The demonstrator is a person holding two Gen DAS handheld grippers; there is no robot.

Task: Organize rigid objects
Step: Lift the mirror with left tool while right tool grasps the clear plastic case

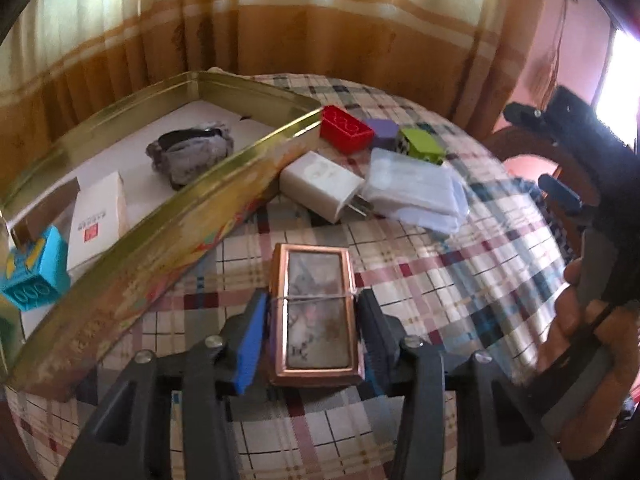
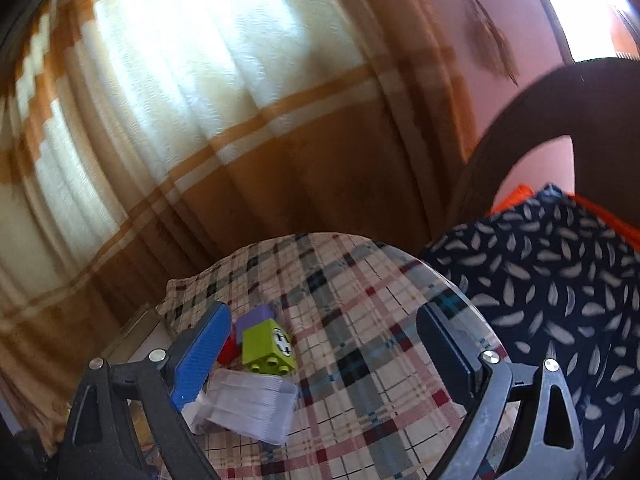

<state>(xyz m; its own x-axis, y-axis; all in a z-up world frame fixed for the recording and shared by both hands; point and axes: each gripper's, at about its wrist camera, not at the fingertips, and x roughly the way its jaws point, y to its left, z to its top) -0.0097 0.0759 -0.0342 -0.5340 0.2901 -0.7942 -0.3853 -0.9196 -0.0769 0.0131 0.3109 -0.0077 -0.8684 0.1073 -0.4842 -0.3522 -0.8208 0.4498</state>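
Observation:
A copper-framed lighter (image 1: pixel 316 312) lies on the plaid tablecloth (image 1: pixel 420 280), and my left gripper (image 1: pixel 312 328) is shut on its two long sides with the blue pads. Behind it sit a white charger plug (image 1: pixel 320 184), a clear plastic packet (image 1: pixel 416 188), a red brick (image 1: pixel 346 128), a purple block (image 1: pixel 384 134) and a green brick (image 1: pixel 422 144). My right gripper (image 2: pixel 320 356) hangs open over the cloth with nothing between its fingers. To its left are the green brick (image 2: pixel 266 346), the purple block (image 2: pixel 256 318) and the packet (image 2: pixel 252 404).
A gold tin tray (image 1: pixel 160 240) on the left holds a grey lump (image 1: pixel 192 152), a white box (image 1: pixel 100 212) and a blue brick (image 1: pixel 36 276). A curtain hangs behind the table. A wooden chair with a dark feather-print cushion (image 2: pixel 560 300) stands at the right.

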